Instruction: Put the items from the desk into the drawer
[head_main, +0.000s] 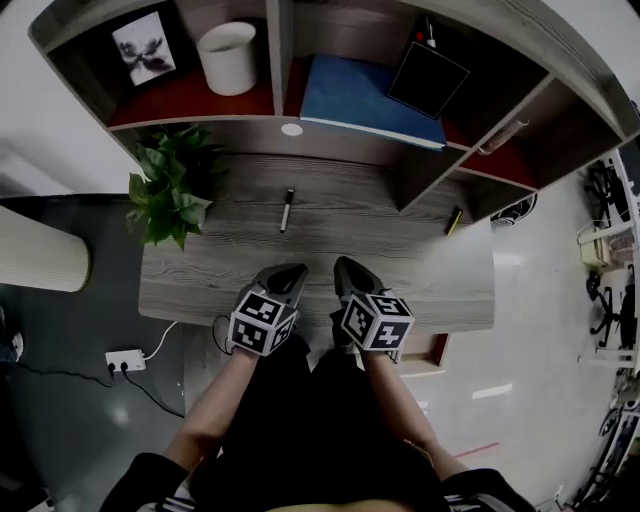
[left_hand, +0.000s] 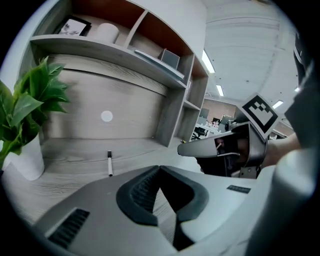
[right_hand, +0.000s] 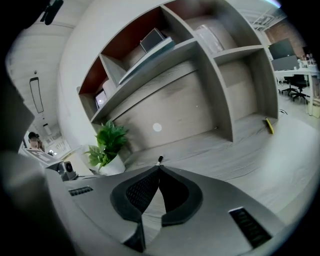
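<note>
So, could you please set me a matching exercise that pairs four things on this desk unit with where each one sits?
Things: 1 pen; 2 plant; 3 white cup; 4 blue book.
Places: A left end of the desktop; B leftmost shelf compartment; C middle of the desktop; D second shelf compartment from the left.
Pairs: 1-C; 2-A; 3-B; 4-D.

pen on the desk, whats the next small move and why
Probably open the right hand-held gripper and ease it forward to the pen: its jaws are shut and empty, and the pen lies loose on the desk straight ahead of them, not yet picked up.
</note>
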